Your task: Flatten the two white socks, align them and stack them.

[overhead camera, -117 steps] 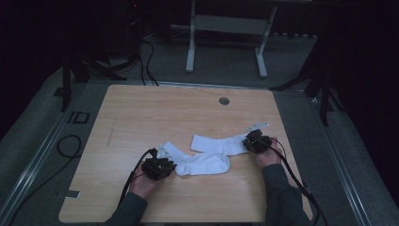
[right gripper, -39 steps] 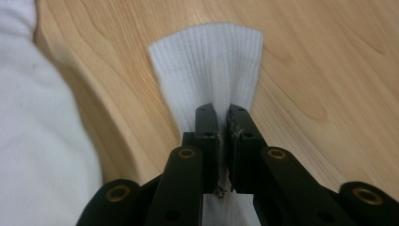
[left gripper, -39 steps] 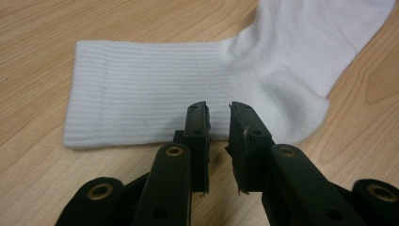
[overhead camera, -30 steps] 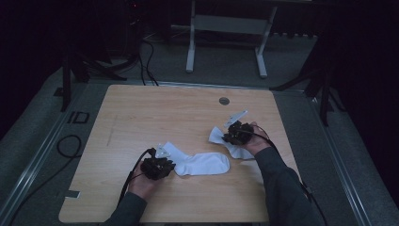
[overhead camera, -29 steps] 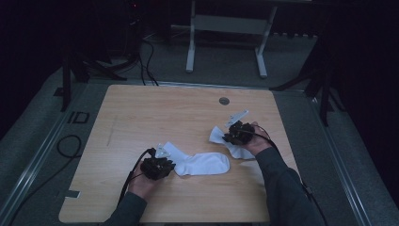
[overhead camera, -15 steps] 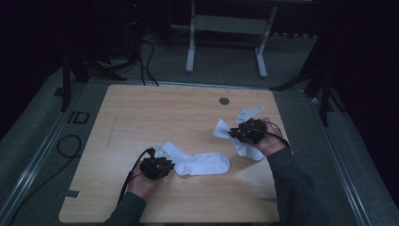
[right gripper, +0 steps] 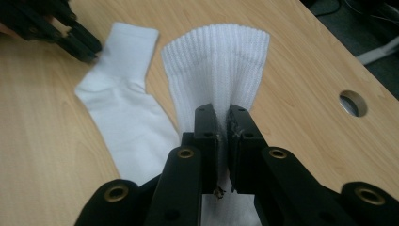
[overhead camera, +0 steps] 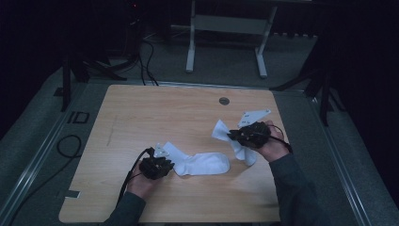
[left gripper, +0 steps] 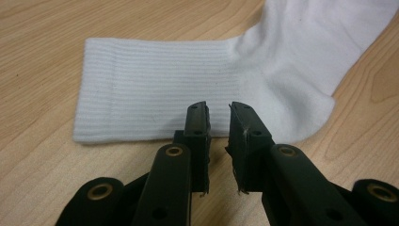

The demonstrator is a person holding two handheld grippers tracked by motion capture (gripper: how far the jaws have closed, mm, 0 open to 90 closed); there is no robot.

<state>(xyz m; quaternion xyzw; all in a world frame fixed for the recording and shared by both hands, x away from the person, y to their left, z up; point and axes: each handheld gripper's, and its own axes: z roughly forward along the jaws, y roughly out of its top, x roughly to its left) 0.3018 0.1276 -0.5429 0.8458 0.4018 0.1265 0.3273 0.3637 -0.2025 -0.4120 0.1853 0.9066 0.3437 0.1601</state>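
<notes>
While the right claw (right gripper: 222,123) pinches one ribbed white cotton sock (right gripper: 221,66), lay it squarely over the flat white sock (overhead camera: 202,164) at eight o'clock, beside the slightly parted, empty left claw (left gripper: 220,117).

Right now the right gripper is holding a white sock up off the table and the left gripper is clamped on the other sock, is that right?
Not quite. The left gripper is not clamped on the flat sock: the left gripper view shows a gap between its jaws. The right gripper does hold the lifted sock.

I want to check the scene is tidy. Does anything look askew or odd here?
Nothing is damaged or spilled. One sock lies flat on the table. The other sock is pinched in the right gripper and hangs crumpled, not flat.
</notes>
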